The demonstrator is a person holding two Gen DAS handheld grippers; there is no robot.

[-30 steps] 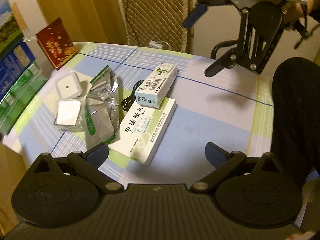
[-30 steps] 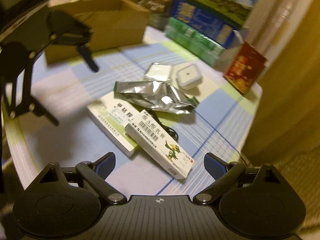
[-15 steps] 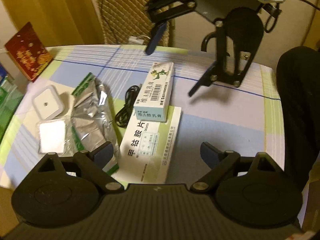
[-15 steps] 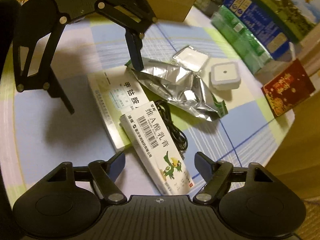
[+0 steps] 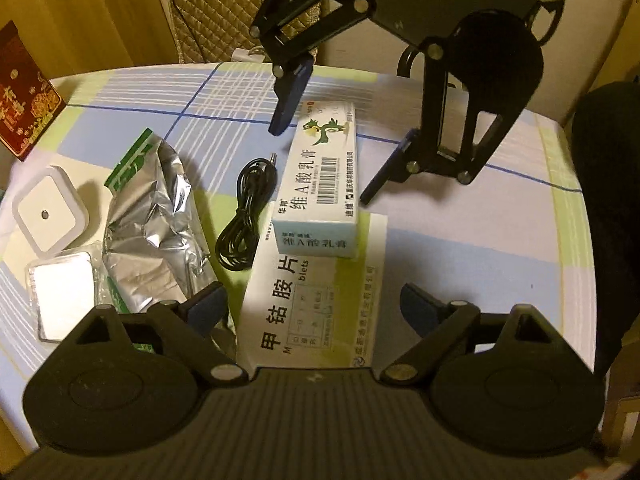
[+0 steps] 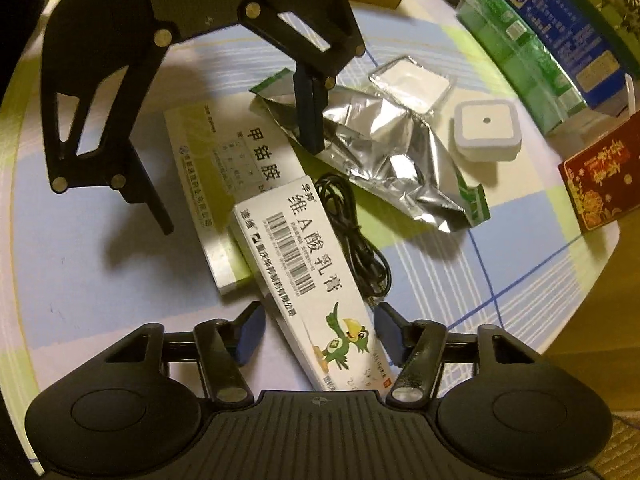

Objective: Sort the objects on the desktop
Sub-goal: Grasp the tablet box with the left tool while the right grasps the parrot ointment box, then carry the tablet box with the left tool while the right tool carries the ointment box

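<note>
On the checked bench (image 5: 460, 248) the flat white medicine box (image 5: 316, 300) lies under one end of the cream carton (image 6: 308, 256). The right tongs (image 6: 318, 334) straddle that carton, jaws just closing but short of touching; the left tongs (image 5: 314, 308) gape empty over the flat box.

Both views dim, strong warm yellow cast, indoor artificial light. Heavy fisheye bending: the table (image 5: 460, 248) edge curves sharply and frame corners fall to black. Light from above: the left gripper (image 6: 236, 188) throws soft dark shadows on the cloth in the right wrist view. Glare on the crumpled foil pouch (image 6: 384, 160) and on the flat white box (image 5: 320, 300), washing out its print. Centre fairly sharp, with box lettering legible; edges soft and smeared. Visible grain and compression blockiness in darker areas.
</note>
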